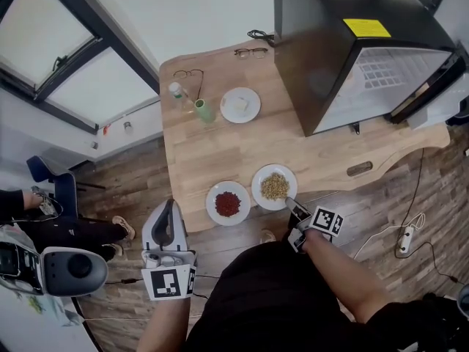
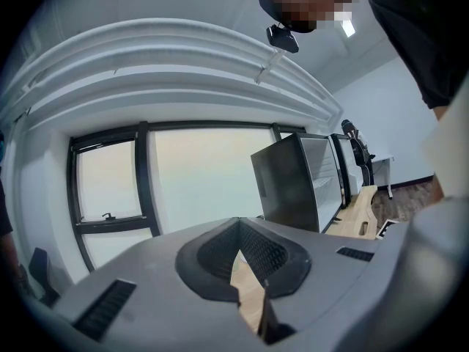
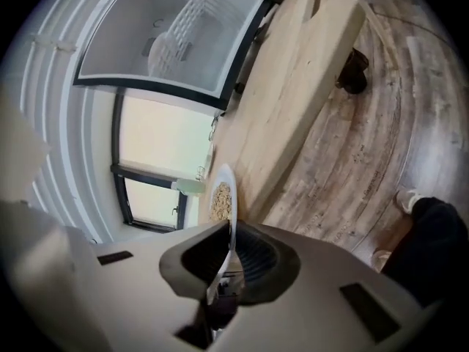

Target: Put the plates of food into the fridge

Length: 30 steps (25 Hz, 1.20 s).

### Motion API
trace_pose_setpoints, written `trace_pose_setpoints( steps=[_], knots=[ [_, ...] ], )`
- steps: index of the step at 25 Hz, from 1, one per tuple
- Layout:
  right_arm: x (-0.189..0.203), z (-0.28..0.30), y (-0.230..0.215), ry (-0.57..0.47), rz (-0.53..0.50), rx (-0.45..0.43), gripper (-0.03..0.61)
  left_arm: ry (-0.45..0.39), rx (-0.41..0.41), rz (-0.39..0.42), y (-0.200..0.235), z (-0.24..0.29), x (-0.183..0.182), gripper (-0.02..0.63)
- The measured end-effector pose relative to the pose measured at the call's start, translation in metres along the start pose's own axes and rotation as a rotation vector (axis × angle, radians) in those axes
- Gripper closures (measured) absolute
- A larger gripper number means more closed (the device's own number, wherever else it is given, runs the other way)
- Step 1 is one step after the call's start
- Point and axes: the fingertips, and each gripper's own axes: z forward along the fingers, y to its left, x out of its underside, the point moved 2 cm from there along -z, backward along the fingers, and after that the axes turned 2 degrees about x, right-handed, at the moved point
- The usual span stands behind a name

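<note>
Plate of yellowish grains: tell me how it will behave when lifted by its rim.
The plate of grains looks rigid, probably ceramic, so it should not flex. The right gripper pinches only its near rim, so the far side may droop. The loose grains could slide off if it tilts.

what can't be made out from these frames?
- Black mini fridge interior: head view, its own top hides it.
- Pale food on far white plate: head view, too small to name.
- White plate of red food: left gripper view, left gripper body blocks it.
</note>
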Motion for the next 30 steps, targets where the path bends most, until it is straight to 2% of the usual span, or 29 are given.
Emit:
trace_pose_setpoints(
  steps=[3, 11, 15, 23, 30],
  knots=[
    [-0.002, -0.003, 0.014, -0.025, 0.032, -0.056, 0.545, -0.002, -0.003, -0.006, 0.003, -0.002, 0.002, 0.609],
    [-0.023, -0.014, 0.035, -0.071, 0.049, -0.097, 0.545, -0.002, 0.034, -0.032, -0.005, 0.018, 0.002, 0.609],
    [-0.040, -0.031, 0.044, -0.100, 0.041, -0.097, 0.545, 0.001, 0.081, -0.052, -0.021, 0.036, 0.000, 0.609],
    [-0.077, -0.068, 0.072, -0.175, 0.028, -0.154, 0.545, -0.011, 0.170, -0.074, -0.055, 0.072, -0.009, 0.610],
    [-0.119, -0.105, 0.073, -0.265, 0.011, -0.101, 0.545, -0.055, 0.240, -0.082, -0.083, 0.113, -0.033, 0.609]
  ],
)
